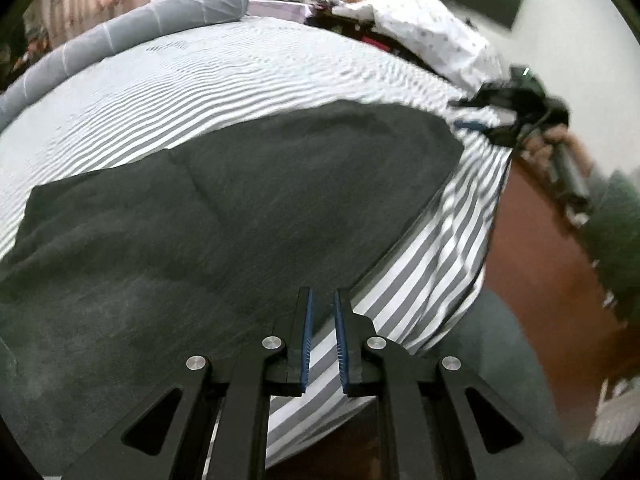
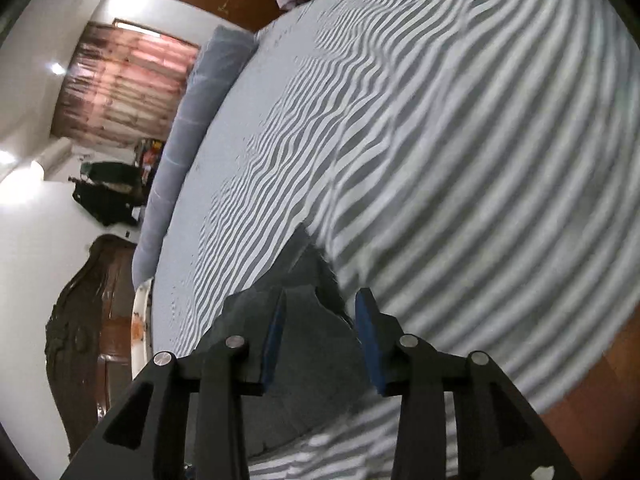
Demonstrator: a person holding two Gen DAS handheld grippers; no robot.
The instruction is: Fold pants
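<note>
Dark pants [image 1: 248, 208] spread flat on striped bed [image 1: 200, 80]; left hand-held gripper [image 1: 322, 312] narrow, empty, seen over near edge; right hand-held gripper [image 2: 322, 312] parted, pant corner between, only in right view.

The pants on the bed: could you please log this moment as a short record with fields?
garment: dark grey pants, spread flat
surface: bed with grey-and-white striped sheet
left gripper: narrow gap between jaws, nothing between them, over the pants' near edge
right gripper: jaws apart, an edge of the pants lying between them, not pinched
bed's far side: long grey pillow
</note>
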